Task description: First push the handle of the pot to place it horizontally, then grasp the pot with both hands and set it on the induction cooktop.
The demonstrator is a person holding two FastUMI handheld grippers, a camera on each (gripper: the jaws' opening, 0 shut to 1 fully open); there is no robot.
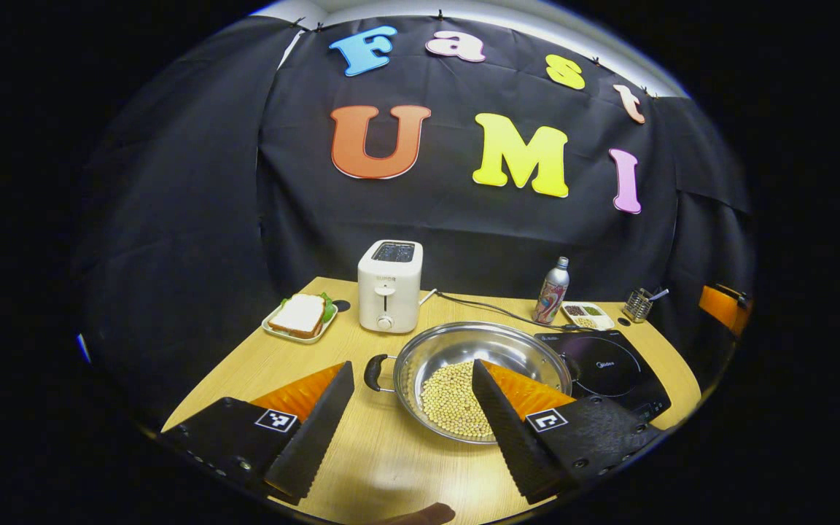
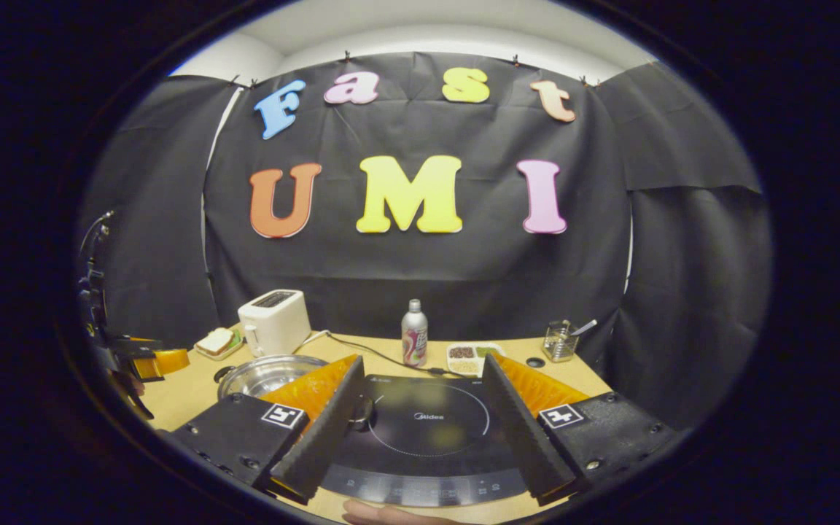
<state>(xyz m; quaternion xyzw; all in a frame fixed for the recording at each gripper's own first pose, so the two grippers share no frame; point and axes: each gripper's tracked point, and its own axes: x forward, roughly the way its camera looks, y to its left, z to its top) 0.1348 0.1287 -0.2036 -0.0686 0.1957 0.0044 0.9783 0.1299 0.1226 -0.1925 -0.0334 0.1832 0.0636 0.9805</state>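
Note:
A steel pot [image 1: 464, 343] with pale beans [image 1: 453, 401] in it stands on the wooden table, just left of the black induction cooktop [image 1: 606, 364]. A black loop handle [image 1: 375, 372] sticks out of the pot's left side. My left gripper [image 1: 412, 364] hangs open above the table in front of the pot, its right finger over the beans. The right gripper [image 2: 424, 359] is open too, hovering over the cooktop [image 2: 427, 426], with the pot [image 2: 267, 373] to its left. Neither holds anything.
A white toaster [image 1: 389, 286] and a plate with a sandwich [image 1: 300, 317] stand at the back left. A bottle [image 1: 553, 292], a small condiment dish [image 1: 586, 313] and a utensil holder [image 1: 639, 302] line the back right. A cable [image 1: 493, 310] runs behind the pot.

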